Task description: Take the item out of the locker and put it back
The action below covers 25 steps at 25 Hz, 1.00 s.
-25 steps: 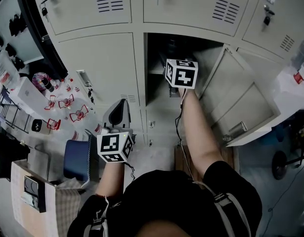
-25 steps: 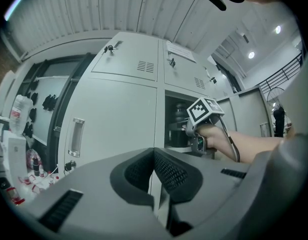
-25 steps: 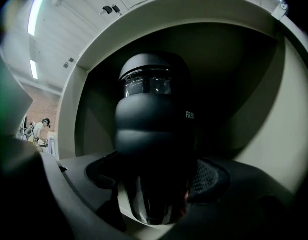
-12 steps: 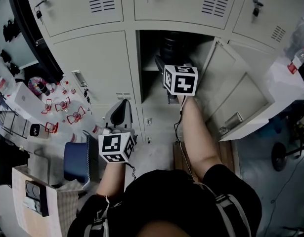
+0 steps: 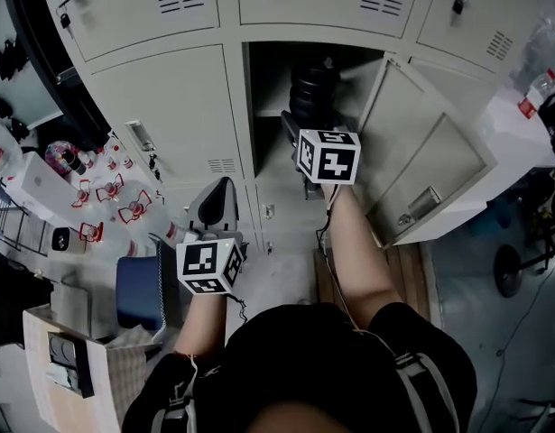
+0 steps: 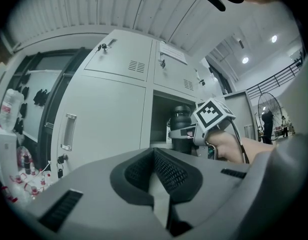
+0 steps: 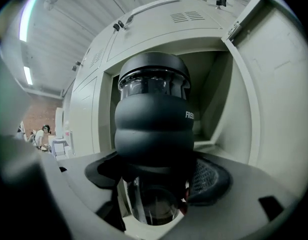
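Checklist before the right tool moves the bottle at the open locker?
1. Right tool shut on bottle: ok.
2. Bottle upright in the grip: ok.
3. Locker door swung open, clear of the opening: ok.
4. Left tool shut, empty, held low and out of the way: ok.
5. Bottle base resting or lifted: cannot tell.
6. Bottle cap tight: cannot tell.

Person seen from above in a black short-sleeved top [image 5: 304, 359], with grey-white straps [image 5: 405, 368] at both shoulders. The left gripper [image 6: 155, 171] and right gripper [image 7: 154, 184] are grey plastic with dark mesh-textured pads [image 6: 176, 173]. Each carries a white cube [image 5: 328, 156] printed with black square markers. A thin black cable [image 5: 321, 233] trails along the right forearm.
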{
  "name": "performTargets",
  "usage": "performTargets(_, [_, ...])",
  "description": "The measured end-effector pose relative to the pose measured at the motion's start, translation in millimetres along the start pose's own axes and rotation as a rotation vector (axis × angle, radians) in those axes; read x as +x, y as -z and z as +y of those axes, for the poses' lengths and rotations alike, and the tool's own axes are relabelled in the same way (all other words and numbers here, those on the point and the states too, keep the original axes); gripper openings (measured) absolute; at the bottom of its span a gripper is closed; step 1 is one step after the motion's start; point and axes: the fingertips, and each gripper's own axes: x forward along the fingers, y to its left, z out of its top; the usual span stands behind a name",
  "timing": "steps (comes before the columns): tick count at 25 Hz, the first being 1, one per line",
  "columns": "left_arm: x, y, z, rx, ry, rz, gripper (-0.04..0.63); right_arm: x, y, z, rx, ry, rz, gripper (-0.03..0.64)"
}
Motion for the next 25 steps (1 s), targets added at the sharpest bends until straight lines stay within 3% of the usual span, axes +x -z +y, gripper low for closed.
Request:
performTargets(13, [-13, 19, -12, -0.008, 0.106, 0.021, 0.012, -80, 63, 14, -0.003, 0.031, -0.057, 0.397])
performTargets(25, [-13, 33, -32, -0.021, 0.215, 0.035, 0.012, -156, 95, 17, 0.0, 0.085, -0.071, 0.397])
